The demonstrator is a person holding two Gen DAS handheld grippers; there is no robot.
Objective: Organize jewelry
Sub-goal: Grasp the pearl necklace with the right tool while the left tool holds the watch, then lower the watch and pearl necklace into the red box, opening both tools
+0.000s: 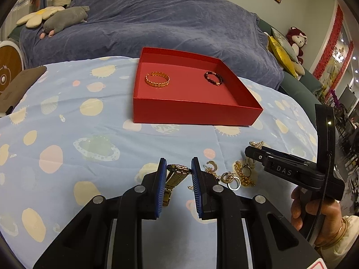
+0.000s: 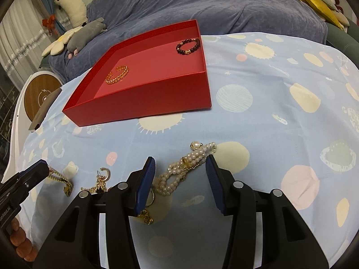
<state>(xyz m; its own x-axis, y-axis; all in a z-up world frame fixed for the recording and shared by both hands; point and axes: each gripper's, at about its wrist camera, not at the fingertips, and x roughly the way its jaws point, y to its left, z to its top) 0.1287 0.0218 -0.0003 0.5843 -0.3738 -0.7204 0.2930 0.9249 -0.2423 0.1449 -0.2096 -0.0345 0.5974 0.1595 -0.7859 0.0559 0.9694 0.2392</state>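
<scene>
A red tray [image 1: 197,114] [image 2: 143,103] holds a gold bangle [image 1: 157,79] [image 2: 117,74] and a dark bead bracelet [image 1: 213,78] [image 2: 188,46]. My left gripper [image 1: 179,168] is shut on a gold watch [image 1: 177,174], whose band hangs down between the blue pads. Beside it lie gold hoop earrings [image 1: 212,165], rings [image 1: 233,183] and a gold chain [image 1: 243,174]. My right gripper [image 2: 180,163] is open over a pearl bracelet [image 2: 186,165] lying on the cloth. The right gripper also shows in the left wrist view [image 1: 253,152], and the left gripper in the right wrist view [image 2: 42,168].
A light blue planet-print cloth [image 1: 67,134] [image 2: 269,112] covers the table. Behind it stands a blue-covered sofa [image 1: 157,18] with plush toys [image 1: 65,18]. A brown phone-like object [image 1: 20,85] lies at the left table edge. More gold jewelry [image 2: 101,181] lies left of my right gripper.
</scene>
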